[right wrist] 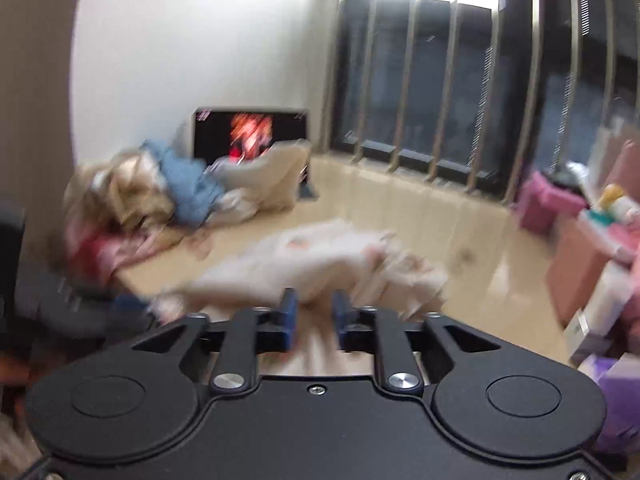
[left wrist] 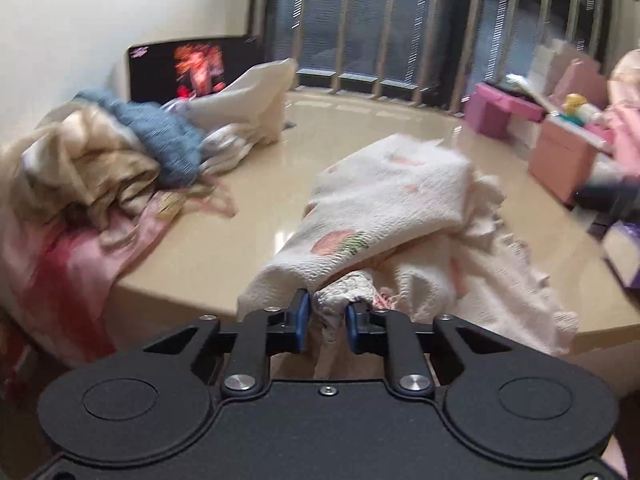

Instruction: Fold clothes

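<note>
Left gripper (left wrist: 327,320) has a bunched fold of the white printed garment (left wrist: 392,208) between its blue pads at the desk's near edge; right gripper (right wrist: 314,320) stands part open.

Whether the left pads press on the cloth cannot be told; they stand narrowly apart with the crumpled edge between them. In the blurred right wrist view pale cloth lies between and under the parted fingers, with gaps either side, so no grip shows. The garment is textured white with pink blotches and a frilled hem, heaped in loose folds from the near edge toward the middle of the glossy beige desk (left wrist: 256,200). At the left edge lies a pile of clothes (left wrist: 100,168), tan, blue and pink. A lit screen (left wrist: 192,68) stands at the far left corner, with pink boxes (left wrist: 560,152) along the right edge, before a barred window (left wrist: 400,24).
</note>
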A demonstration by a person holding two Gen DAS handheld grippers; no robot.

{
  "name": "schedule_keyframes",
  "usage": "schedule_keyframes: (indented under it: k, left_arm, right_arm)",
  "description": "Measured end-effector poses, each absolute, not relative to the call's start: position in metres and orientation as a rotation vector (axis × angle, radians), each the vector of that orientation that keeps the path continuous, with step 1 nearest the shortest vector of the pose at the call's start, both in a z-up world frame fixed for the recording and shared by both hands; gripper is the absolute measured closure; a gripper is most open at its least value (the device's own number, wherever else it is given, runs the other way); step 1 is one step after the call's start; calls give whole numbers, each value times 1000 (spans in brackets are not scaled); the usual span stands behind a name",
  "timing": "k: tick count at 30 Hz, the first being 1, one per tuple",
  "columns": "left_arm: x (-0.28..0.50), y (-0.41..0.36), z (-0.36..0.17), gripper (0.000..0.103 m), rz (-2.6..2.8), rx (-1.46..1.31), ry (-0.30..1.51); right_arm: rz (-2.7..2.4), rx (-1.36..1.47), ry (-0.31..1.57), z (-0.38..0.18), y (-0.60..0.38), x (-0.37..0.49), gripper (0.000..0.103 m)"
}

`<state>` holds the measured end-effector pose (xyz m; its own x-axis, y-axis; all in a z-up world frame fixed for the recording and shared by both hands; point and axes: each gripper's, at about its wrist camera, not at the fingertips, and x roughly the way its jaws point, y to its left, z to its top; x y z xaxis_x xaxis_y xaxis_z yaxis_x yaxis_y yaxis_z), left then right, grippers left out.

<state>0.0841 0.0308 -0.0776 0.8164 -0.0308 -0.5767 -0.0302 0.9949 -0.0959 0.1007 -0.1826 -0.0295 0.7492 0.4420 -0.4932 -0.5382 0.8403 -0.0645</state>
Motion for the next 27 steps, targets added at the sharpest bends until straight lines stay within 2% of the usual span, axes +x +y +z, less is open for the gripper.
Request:
schedule_keyframes:
  k: [2, 10, 19, 20, 22, 27]
  left_arm:
    - [87, 24, -68, 86, -61, -88, 585]
    - [110, -5, -32, 86, -230, -134, 520]
    - [102, -15, -20, 86, -229, -115, 479]
    - [101, -13, -20, 86, -211, -104, 478]
    - [99, -5, -20, 86, -174, -88, 480]
    - [99, 12, -35, 83, -107, -68, 536]
  right_arm:
    - [585, -231, 538, -46, -177, 89, 67]
    - [656, -140, 718, -75, -163, 84, 66]
    - [450, -293, 638, -83, -134, 90, 68]
    - [424, -307, 625, -83, -135, 90, 70]
    - [377, -326, 608, -82, -142, 89, 89]
    - [267, -366, 518, -74, -162, 94, 97]
